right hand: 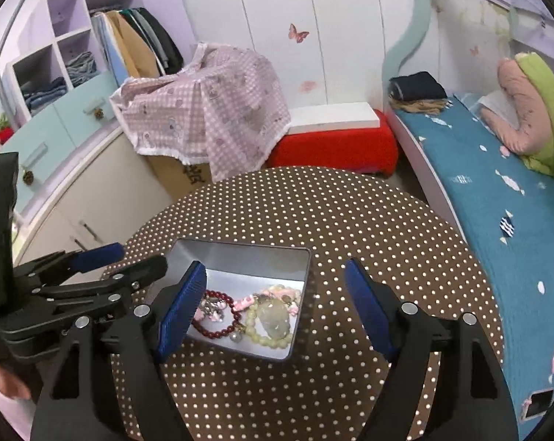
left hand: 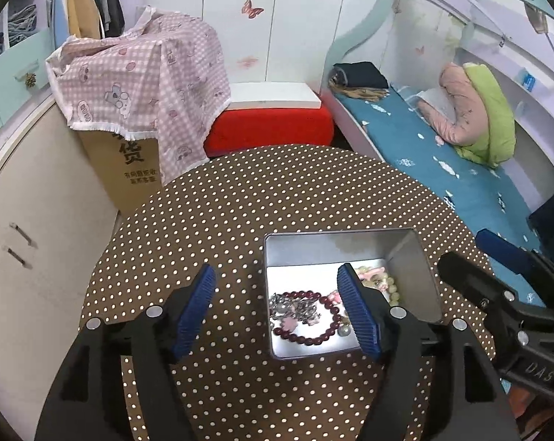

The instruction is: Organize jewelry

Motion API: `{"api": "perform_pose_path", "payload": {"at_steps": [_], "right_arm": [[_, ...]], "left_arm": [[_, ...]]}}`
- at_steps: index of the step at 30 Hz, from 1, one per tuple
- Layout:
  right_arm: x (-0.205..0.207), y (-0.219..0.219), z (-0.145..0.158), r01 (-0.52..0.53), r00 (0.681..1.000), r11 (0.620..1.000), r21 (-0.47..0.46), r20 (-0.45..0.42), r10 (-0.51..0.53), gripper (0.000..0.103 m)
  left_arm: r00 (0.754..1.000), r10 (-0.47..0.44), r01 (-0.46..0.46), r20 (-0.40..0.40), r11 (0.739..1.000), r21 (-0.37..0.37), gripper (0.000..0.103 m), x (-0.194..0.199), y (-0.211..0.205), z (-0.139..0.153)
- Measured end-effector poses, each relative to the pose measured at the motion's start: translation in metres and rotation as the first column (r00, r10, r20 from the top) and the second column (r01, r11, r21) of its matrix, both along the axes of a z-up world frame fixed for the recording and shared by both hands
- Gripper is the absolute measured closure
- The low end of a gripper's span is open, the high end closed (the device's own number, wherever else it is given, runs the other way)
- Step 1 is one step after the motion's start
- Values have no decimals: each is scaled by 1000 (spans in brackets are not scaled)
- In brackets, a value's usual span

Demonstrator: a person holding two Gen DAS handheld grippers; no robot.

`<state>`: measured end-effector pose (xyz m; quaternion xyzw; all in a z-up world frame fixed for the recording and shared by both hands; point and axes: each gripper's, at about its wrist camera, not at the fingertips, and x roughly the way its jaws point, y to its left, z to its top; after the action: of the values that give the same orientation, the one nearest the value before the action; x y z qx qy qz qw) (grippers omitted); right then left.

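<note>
An open silver tin (left hand: 413, 257) (right hand: 240, 255) stands on the round polka-dot table (left hand: 277, 191) (right hand: 350, 220). Inside lie a dark red bead bracelet (left hand: 313, 336) (right hand: 218, 325), a silvery chain piece (left hand: 288, 307), pink charms (right hand: 245, 302) and a pale green bead bracelet with a jade pendant (right hand: 273, 318). My left gripper (left hand: 277, 312) is open and empty, its right finger over the tin's right half. My right gripper (right hand: 275, 312) is open and empty above the tin's right side. Each gripper shows in the other's view: the right one (left hand: 497, 268), the left one (right hand: 104, 261).
A cardboard box under a pink checked cloth (left hand: 141, 73) and a red stool with a white box (left hand: 273, 117) stand beyond the table. A bed with a blue sheet (left hand: 442, 161) lies right. Cabinets (left hand: 31, 220) stand left.
</note>
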<state>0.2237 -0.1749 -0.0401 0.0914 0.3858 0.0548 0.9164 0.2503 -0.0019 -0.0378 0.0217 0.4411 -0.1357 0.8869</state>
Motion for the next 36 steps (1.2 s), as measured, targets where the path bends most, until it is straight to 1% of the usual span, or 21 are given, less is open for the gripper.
{"api": "perform_pose_path", "payload": {"at_steps": [5, 9, 20, 23, 29, 36], "right_arm": [[-2, 0, -4, 4, 1000, 1000, -7, -18, -4, 28], [-10, 0, -2, 10, 1000, 1000, -17, -21, -11, 28], [-53, 1, 17, 41, 999, 997, -70, 28, -39, 20], [-66, 3, 22, 38, 999, 995, -90, 34, -35, 20], [-91, 5, 35, 47, 997, 992, -120, 66, -39, 18], [-110, 5, 53, 61, 992, 987, -150, 117, -44, 16]], "left_arm": [[1000, 14, -14, 3, 1000, 20, 33, -4, 2, -1], [1000, 18, -18, 15, 999, 36, 27, -13, 2, 1], [998, 19, -22, 57, 998, 63, 20, -57, -4, 10], [997, 24, -28, 73, 998, 59, 20, -72, -5, 16], [990, 42, -50, 131, 997, 55, 20, -98, -4, 35], [983, 58, -65, 176, 997, 35, 20, -118, -2, 54]]}}
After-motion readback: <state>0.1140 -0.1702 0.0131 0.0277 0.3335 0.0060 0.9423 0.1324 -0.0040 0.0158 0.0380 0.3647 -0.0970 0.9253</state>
